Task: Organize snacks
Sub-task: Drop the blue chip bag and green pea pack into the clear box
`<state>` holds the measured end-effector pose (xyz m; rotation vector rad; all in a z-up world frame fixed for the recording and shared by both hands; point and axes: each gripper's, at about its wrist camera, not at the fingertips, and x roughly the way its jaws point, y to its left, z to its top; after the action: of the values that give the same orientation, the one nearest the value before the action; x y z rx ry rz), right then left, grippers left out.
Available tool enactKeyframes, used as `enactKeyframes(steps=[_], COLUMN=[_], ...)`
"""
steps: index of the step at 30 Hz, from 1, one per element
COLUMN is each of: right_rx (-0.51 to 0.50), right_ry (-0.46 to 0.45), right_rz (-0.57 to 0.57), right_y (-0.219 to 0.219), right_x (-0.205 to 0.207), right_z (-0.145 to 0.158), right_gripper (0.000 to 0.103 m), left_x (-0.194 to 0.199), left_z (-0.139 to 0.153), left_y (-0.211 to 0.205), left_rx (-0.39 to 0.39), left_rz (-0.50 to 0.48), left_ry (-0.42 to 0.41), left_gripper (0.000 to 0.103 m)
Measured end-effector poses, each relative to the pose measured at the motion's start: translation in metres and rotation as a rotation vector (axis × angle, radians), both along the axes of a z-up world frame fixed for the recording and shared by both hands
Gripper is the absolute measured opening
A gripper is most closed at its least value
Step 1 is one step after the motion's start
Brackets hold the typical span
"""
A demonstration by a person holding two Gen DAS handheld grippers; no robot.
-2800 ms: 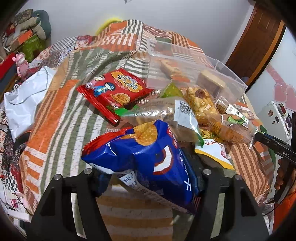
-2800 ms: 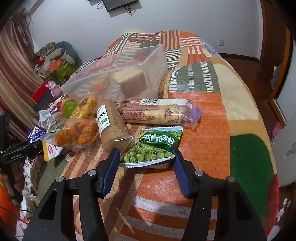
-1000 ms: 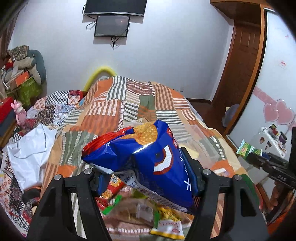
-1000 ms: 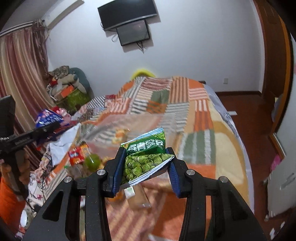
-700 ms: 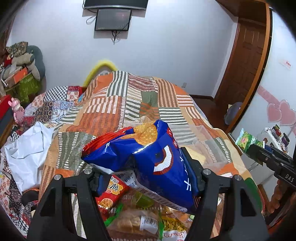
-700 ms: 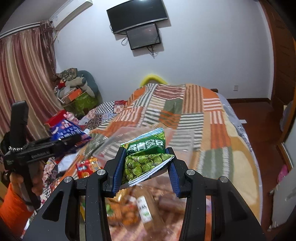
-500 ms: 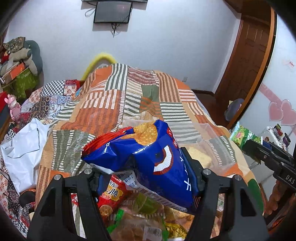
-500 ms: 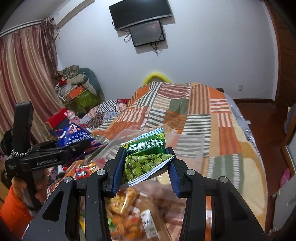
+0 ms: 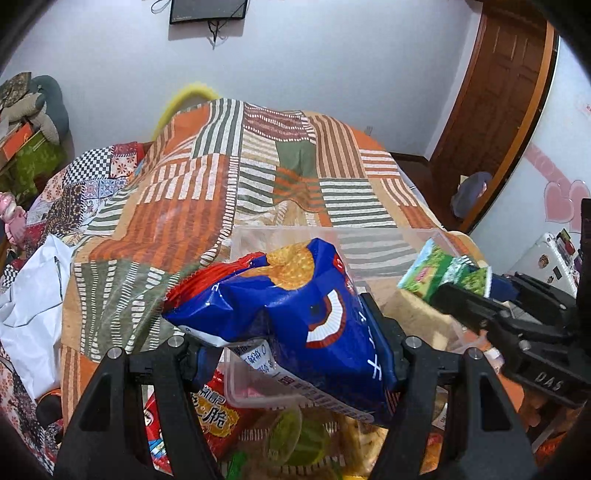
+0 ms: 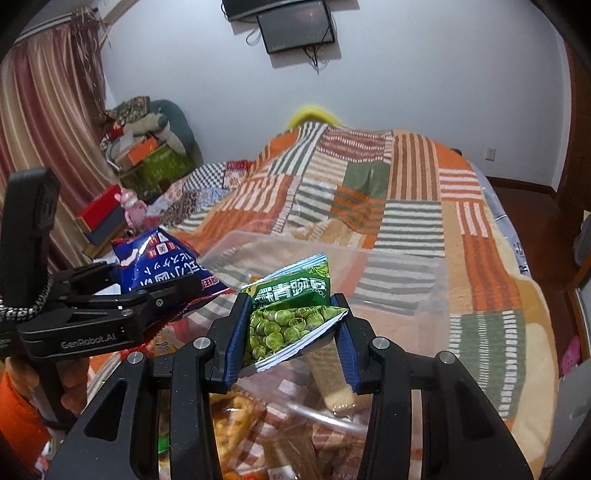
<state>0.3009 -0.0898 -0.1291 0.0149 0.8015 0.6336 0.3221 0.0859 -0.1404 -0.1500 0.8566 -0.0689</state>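
Left wrist: left hand-held gripper (image 9: 295,354) clamps blue biscuit bag (image 9: 291,314), right hand-held gripper (image 10: 291,332) pinches green pea packet (image 10: 291,314), both over clear box (image 10: 399,273) for dropping in.

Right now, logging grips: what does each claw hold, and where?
Left claw: blue snack bag, across its middle. Right claw: green pea packet, by its side edges.

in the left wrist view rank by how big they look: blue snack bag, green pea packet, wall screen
1. blue snack bag, largest, though it sits right at the camera in the left gripper, which inflates it.
2. green pea packet
3. wall screen, smallest; far off and cut by the frame edge.
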Motion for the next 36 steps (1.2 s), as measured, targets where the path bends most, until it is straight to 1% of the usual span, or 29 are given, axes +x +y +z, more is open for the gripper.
enactKeyframes(steps=[6, 11, 13, 16, 18, 21, 26, 32, 36], right_rx=[-0.035, -0.056, -0.063, -0.066, -0.067, -0.064, -0.049, -0.044, -0.032], right_ry=[0.037, 0.048, 0.044, 0.038, 0.035, 0.023, -0.002, -0.054, -0.077], right_rz=[0.005, 0.010, 0.008, 0.007, 0.004, 0.004, 0.002, -0.006, -0.016], right_y=[0.007, 0.010, 0.011, 0.011, 0.011, 0.008, 0.002, -0.009, -0.019], right_x=[0.009, 0.012, 0.010, 0.008, 0.008, 0.005, -0.005, -0.026, -0.040], right_z=[-0.015, -0.020, -0.020, -0.017, -0.015, -0.009, 0.006, 0.028, 0.038], right_gripper=[0.040, 0.040, 0.041, 0.041, 0.045, 0.048, 0.048, 0.049, 0.051], left_x=[0.012, 0.017, 0.017, 0.016, 0.014, 0.008, -0.007, -0.035, -0.058], left_z=[-0.012, -0.020, -0.020, -0.017, -0.015, -0.008, 0.009, 0.034, 0.049], left_y=[-0.002, -0.001, -0.002, -0.002, -0.001, 0.000, 0.000, -0.005, -0.005], left_rx=[0.006, 0.007, 0.002, 0.017, 0.013, 0.006, 0.008, 0.045, 0.058], left_rz=[-0.014, -0.007, -0.004, 0.000, 0.003, 0.002, 0.003, 0.005, 0.005], left_ry=[0.039, 0.061, 0.063, 0.059, 0.057, 0.045, 0.009, -0.049, -0.079], left_gripper=[0.067, 0.067, 0.067, 0.068, 0.068, 0.068, 0.068, 0.068, 0.068])
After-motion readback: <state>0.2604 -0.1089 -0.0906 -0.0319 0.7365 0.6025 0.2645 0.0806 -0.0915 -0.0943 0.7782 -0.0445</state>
